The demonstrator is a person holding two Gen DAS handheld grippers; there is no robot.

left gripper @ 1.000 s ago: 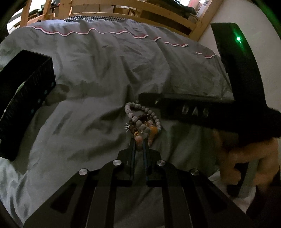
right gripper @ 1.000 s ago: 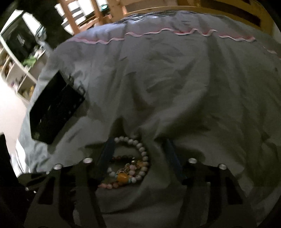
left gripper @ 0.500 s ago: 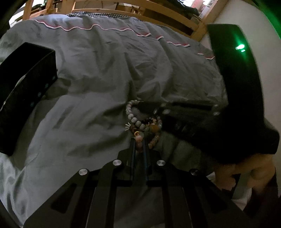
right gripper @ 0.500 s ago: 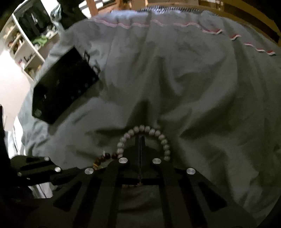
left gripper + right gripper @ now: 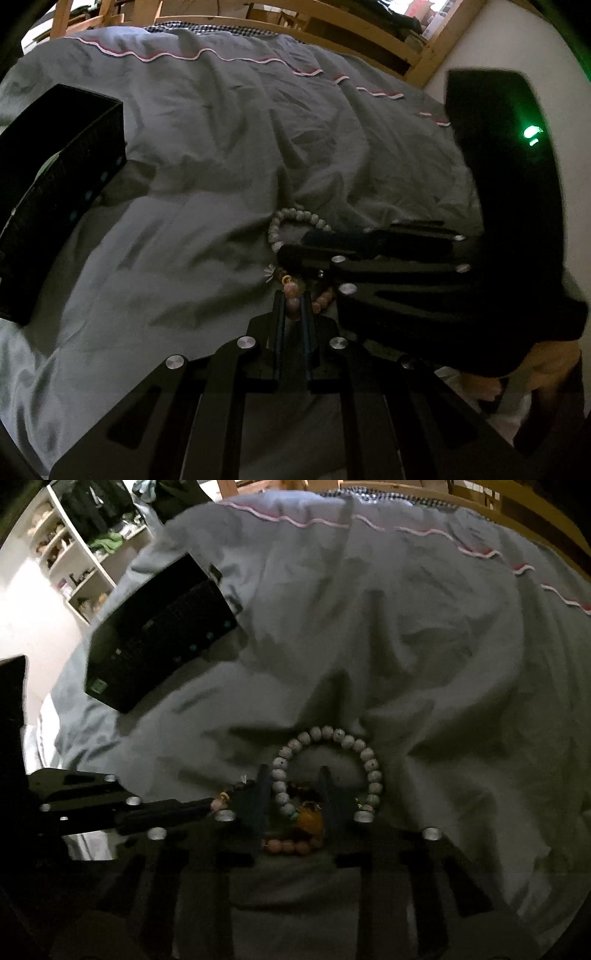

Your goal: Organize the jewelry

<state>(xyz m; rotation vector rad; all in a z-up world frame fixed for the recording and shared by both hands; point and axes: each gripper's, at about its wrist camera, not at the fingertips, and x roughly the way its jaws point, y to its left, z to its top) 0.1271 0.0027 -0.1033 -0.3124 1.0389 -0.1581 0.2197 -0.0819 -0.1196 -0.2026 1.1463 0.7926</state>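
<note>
A small heap of bead bracelets lies on the grey bedcover. A pale grey bead bracelet (image 5: 332, 753) (image 5: 291, 221) arches at its far side, with pink and amber beads (image 5: 295, 843) nearer. My left gripper (image 5: 291, 302) is shut on the pink bead bracelet (image 5: 291, 295) at the heap's near edge. My right gripper (image 5: 295, 786) is open, its fingers straddling the heap, one finger (image 5: 258, 797) on the left and the other on the right. In the left wrist view the right gripper (image 5: 369, 254) covers most of the heap.
A black open jewelry box (image 5: 55, 184) (image 5: 159, 635) stands on the bedcover to the left. A wooden bed frame (image 5: 332, 33) runs along the far side. White shelves (image 5: 74, 561) stand beyond the bed's left edge. A wall (image 5: 498, 44) is at the right.
My right gripper came down over the heap, closed briefly, and now stands open around the beads. My left gripper has stayed shut on the pink beads.
</note>
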